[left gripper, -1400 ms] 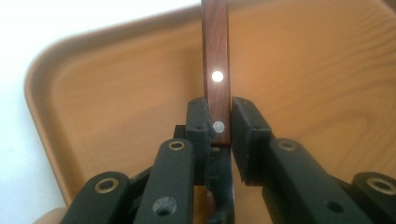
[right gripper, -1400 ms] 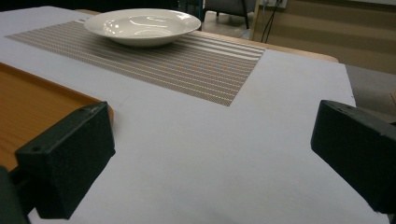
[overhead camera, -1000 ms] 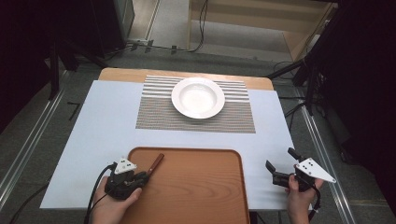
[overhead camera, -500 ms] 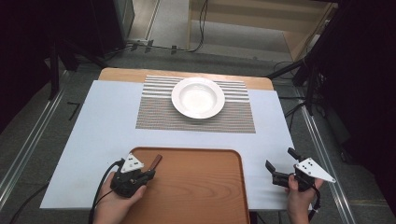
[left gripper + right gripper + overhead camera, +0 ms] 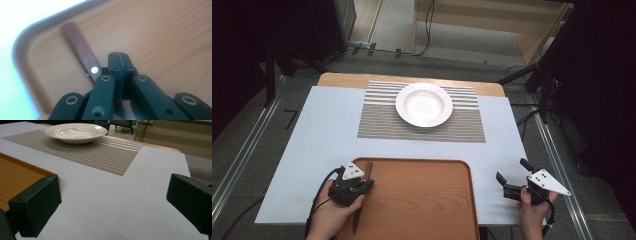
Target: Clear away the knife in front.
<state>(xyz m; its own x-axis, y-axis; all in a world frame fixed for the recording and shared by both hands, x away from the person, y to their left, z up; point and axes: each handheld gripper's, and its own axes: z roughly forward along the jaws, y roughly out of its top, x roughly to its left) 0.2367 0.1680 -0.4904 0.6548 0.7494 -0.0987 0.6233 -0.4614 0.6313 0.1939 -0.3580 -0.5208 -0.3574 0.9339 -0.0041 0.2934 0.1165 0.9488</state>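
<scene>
A knife with a red-brown riveted handle [image 5: 368, 168] [image 5: 79, 47] lies along the left side of the brown wooden tray [image 5: 422, 200] [image 5: 162, 37], its blade running toward the near edge. My left gripper [image 5: 362, 184] [image 5: 119, 58] hovers over the knife's middle. Its jaws have just been closing and now meet tip to tip; the knife passes beneath them, and nothing shows in the seam. My right gripper [image 5: 512, 170] [image 5: 112, 202] rests open over the white table to the tray's right, nothing between its fingers.
A white deep plate [image 5: 424, 104] [image 5: 75, 131] sits on a striped placemat [image 5: 377, 125] [image 5: 105, 155] at the table's far side. Dark stands and cables surround the table. Bare white tabletop [image 5: 322, 130] lies between tray and placemat.
My left gripper has shifted slightly right, onto the tray's left part over the knife, and its jaws have shut. The right gripper has not moved.
</scene>
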